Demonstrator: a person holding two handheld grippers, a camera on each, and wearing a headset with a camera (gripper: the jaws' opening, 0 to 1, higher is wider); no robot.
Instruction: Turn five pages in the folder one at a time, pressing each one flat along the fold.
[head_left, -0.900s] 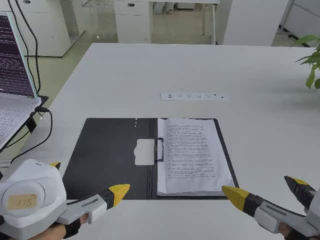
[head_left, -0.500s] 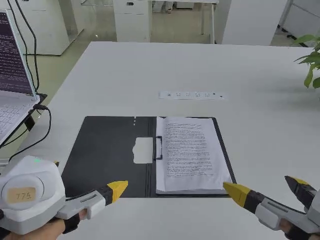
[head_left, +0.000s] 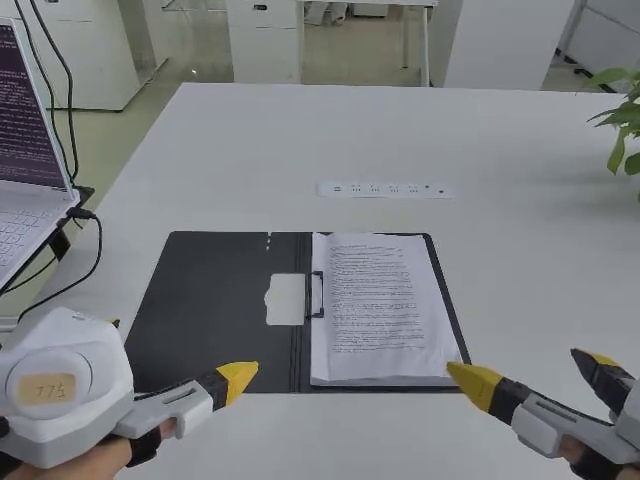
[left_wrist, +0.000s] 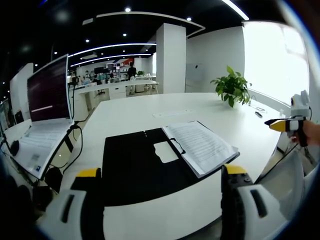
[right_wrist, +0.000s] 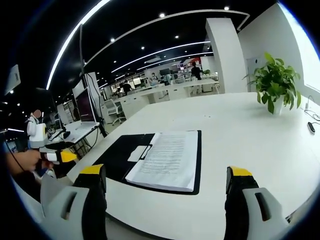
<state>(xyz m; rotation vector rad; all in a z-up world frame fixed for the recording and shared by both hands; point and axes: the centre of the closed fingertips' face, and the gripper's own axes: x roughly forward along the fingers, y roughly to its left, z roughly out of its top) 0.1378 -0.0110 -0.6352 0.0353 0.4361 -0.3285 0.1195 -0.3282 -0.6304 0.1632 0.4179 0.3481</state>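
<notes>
Head view looks down on a white desk (head_left: 300, 130) where a black folder (head_left: 215, 310) lies open and flat near the near edge, its spine pointing away from the person. A stack of pages (head_left: 380, 305) of printed text fills the folder's right half, held along the fold by a clip (head_left: 318, 296). Just left of the clip, a white label (head_left: 288, 300) sits on the bare black left half. Beyond the folder, toward the desk's middle, lies a white power strip (head_left: 385, 189). A laptop (head_left: 25, 150) with its screen lit stands past the desk's left edge, and dark cables (head_left: 70, 265) hang by it. A green plant (head_left: 622, 120) stands at the right edge. The left gripper (left_wrist: 161, 172) hangs off the near edge, in front of the folder's near left corner. Its yellow-tipped jaws are spread wide, with nothing between them. The right gripper (right_wrist: 167, 172) hangs off the near edge too, with one tip close to the near right corner of the stack of pages. Its jaws are also spread wide and hold nothing. In both gripper views the folder lies ahead, clear of the tips.
</notes>
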